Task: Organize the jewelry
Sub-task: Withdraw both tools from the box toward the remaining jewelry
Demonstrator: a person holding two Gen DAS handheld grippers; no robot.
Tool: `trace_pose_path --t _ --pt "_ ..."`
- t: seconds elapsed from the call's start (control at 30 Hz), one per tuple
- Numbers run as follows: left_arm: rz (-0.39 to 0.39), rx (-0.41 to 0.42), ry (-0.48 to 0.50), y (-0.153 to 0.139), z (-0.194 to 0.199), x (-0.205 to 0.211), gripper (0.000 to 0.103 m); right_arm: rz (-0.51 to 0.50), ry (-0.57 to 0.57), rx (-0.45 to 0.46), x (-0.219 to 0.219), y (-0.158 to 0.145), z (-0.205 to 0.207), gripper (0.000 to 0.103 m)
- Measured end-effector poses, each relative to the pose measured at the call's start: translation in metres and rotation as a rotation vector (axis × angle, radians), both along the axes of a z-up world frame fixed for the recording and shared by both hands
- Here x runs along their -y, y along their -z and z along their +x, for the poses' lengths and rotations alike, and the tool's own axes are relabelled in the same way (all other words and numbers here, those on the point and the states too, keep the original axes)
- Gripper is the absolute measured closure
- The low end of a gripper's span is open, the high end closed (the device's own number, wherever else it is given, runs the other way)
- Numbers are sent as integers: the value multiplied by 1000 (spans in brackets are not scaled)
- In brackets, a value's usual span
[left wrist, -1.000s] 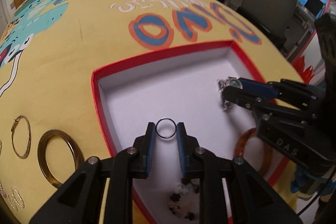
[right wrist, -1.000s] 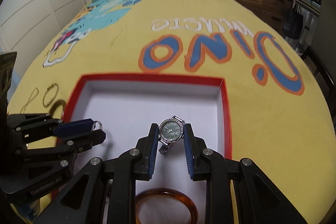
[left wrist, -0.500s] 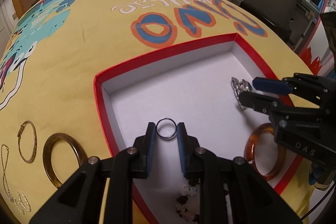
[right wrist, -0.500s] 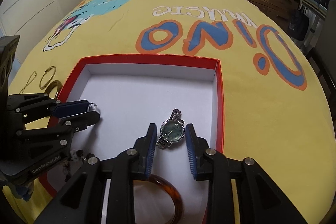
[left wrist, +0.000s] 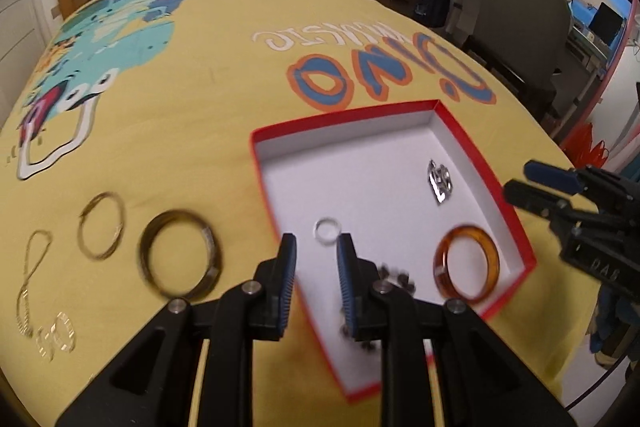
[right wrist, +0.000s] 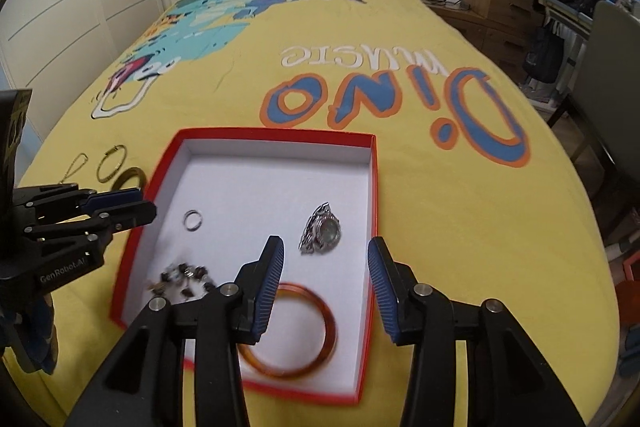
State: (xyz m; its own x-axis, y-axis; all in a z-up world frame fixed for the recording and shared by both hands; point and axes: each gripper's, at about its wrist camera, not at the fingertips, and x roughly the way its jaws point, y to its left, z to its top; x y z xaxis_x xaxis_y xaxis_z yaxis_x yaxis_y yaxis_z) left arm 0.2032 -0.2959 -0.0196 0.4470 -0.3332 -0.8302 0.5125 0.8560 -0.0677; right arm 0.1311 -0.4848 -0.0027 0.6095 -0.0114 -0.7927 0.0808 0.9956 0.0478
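Both grippers are lifted clear above the shallow red-rimmed white cardboard box (right wrist: 372,195) on the yellow printed bedspread (right wrist: 460,227). The right gripper (right wrist: 325,267) has just been opening; its jaws stand wide with nothing between them, and the small silver wristwatch (right wrist: 322,233) lies on the box floor. The left gripper (left wrist: 316,269) is empty, jaws parted by a narrow gap, with the thin silver ring (left wrist: 327,230) lying loose on the box floor ahead of its tips. Also boxed: the amber resin bangle (right wrist: 292,331) and a dark beaded piece (right wrist: 182,277). Still out on the bedspread, left of the box: a dark brown bangle (left wrist: 180,259), a thin gold bangle (left wrist: 100,225), a gold chain (left wrist: 34,283) and a pale small hoop piece (left wrist: 58,339). Next step is probably the left gripper fetching the brown bangle: open wider first, come down over one side of its rim, pinch across the band and lift straight up to avoid dragging the cloth or nudging the gold bangle just beside it.
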Motion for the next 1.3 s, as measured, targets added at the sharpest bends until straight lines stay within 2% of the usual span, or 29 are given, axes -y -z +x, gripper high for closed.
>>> trace_pose_path --t 0.37,0.7,1.03,1.3 --pt "13 18 -77 -38 -61 -90 81 25 -10 71 -37 -43 -57 60" --pt "7 37 -250 -62 -99 -208 77 57 -62 143 -90 -77 -93 60" --pt "10 45 -414 -58 -126 -309 77 80 -147 163 -146 -85 -99 60" --pt "-26 -5 -483 -37 -131 -340 77 94 -195 140 -175 -74 -92 60"
